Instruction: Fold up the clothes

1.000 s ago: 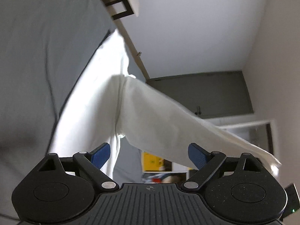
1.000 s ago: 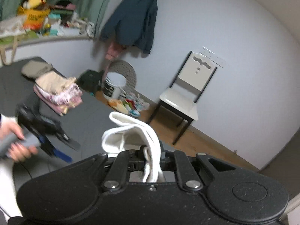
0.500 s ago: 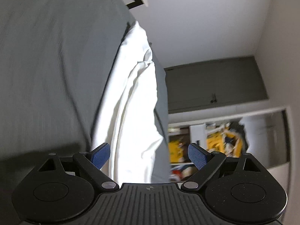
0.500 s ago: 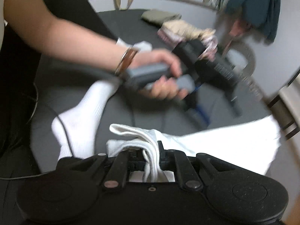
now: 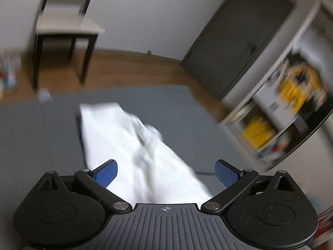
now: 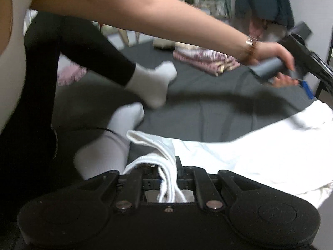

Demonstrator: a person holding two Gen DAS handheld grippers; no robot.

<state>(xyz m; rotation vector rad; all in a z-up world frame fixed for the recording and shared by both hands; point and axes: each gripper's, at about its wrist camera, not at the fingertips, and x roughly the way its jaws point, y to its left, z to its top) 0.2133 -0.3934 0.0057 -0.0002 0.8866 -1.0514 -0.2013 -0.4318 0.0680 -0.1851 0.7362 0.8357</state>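
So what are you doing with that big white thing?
A person is folding a white garment on a dark grey mat. The right gripper is shut on one bunched edge of it, down near the mat. The left gripper is open, holding nothing, with the garment spread flat below its blue fingers. A stack of folded clothes waits behind.

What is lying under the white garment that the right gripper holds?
The white garment lies spread on a dark grey mat. The mat shows around it on all visible sides. Anything directly beneath the cloth is covered and cannot be seen.
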